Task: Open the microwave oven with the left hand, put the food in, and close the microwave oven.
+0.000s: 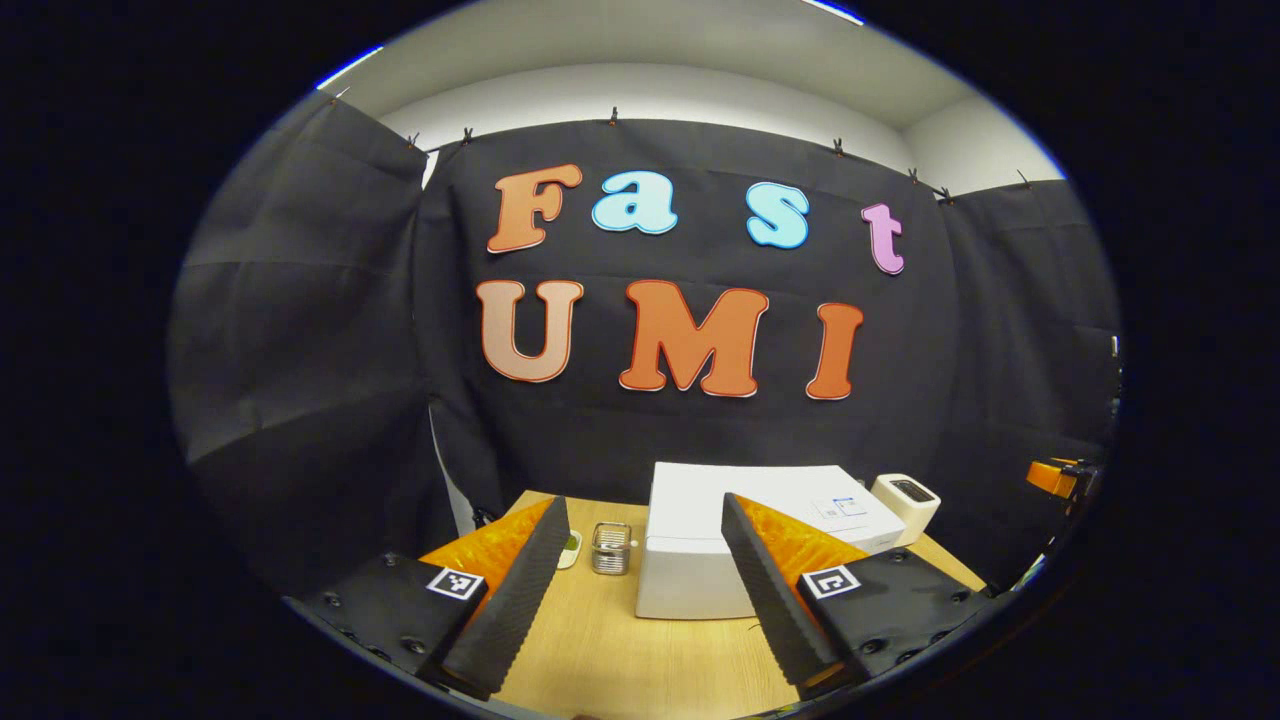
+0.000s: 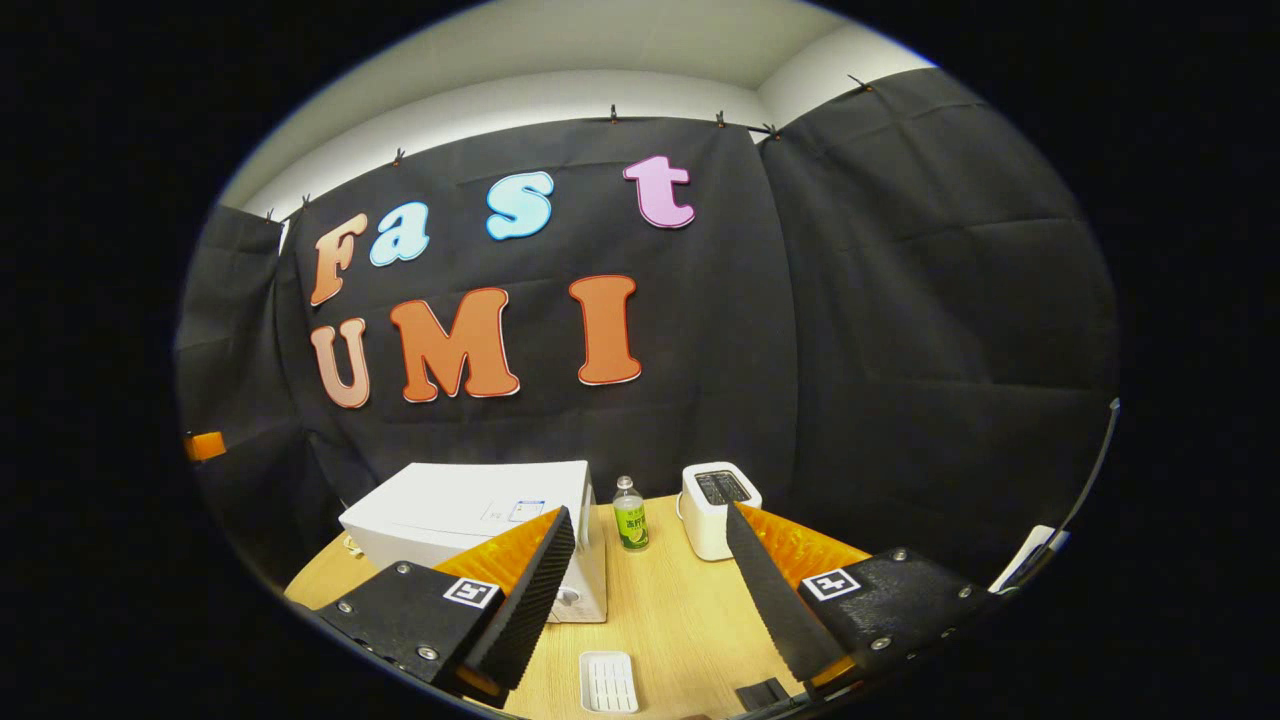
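— Wooden table [image 1: 620, 650], black cloth behind. Where's the microwave oven [image 1: 700, 560]?

— In the left gripper view it's straight ahead of the left gripper [image 1: 640, 600], door closed, with a mesh cup [image 1: 611, 548] just off its left side.

— And the claws?

— Both spread wide, holding nothing. The right gripper [image 2: 650, 610] has the oven ahead on its left, a bottle [image 2: 630, 514] and white toaster [image 2: 716, 508] beyond, and a small white tray [image 2: 608, 681] on the table between its fingers.

Black cloth walls [image 1: 300, 330] clipped below a white ceiling [image 1: 640, 60], behind a pale wooden table [image 2: 690, 620]
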